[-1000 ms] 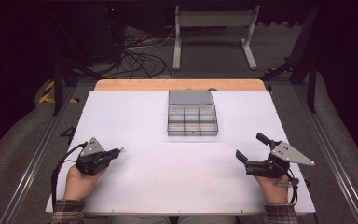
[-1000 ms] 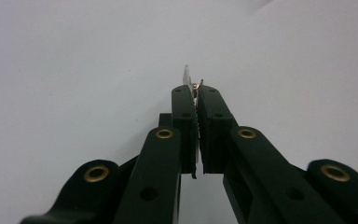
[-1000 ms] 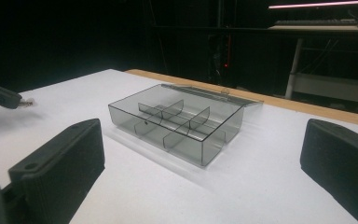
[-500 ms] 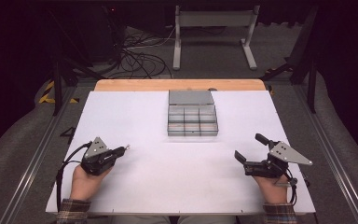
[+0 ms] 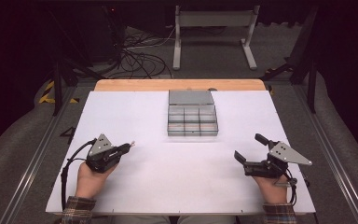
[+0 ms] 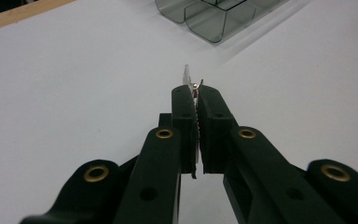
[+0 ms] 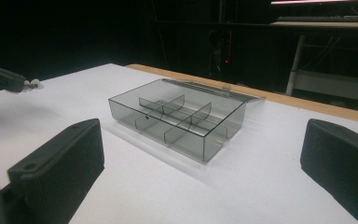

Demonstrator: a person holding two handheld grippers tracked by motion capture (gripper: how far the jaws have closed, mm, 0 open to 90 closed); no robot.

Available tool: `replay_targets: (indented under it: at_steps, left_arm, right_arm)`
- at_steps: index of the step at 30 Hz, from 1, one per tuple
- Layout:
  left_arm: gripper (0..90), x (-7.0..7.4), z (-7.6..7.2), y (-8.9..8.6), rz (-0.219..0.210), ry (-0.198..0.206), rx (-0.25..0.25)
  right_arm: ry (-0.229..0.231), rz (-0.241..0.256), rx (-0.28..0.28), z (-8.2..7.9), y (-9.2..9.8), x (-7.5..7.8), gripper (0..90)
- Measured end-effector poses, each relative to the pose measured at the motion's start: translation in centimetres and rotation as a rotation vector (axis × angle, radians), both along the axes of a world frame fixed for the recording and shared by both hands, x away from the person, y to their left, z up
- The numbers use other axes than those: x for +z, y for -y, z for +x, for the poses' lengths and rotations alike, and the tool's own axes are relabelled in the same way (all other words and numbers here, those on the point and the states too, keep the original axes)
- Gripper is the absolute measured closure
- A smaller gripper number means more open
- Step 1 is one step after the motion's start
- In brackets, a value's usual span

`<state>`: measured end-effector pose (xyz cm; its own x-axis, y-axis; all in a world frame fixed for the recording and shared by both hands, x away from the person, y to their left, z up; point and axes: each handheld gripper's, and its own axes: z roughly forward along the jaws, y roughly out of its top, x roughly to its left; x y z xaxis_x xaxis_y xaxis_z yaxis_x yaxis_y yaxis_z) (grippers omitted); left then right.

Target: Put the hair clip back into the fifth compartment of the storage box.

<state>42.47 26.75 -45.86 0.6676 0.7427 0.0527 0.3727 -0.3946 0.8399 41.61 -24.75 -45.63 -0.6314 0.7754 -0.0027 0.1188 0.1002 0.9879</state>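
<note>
A smoky clear divided box [image 5: 192,119], lid open, lies well ahead of both claws; a small clear piece [image 6: 187,75] sits pinched in the left claw [image 6: 196,93].

Smoky clear plastic box [image 7: 186,119], glossy; matt white tabletop [image 5: 177,172].

A white rectangular table [image 5: 158,186] with a bare wooden strip along its far edge carries a smoky-grey transparent plastic compartment box [image 5: 192,119], lid open flat behind it, near the far middle.

Small pale item [image 6: 187,77] pinched at the left gripper [image 5: 129,148] tips too small to identify, compartment box [image 6: 219,16] cropped at twelve o'clock, box contents unclear
</note>
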Motion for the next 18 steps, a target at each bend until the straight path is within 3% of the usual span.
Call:
replay_targets:
  at_steps: [18]
  left_arm:
    - [85.8,0.5,0.5,2.4,-0.018,0.015,-0.032]
  right_arm:
    - [-0.010,-0.009,-0.009,0.0,0.0,-0.1,0.0]
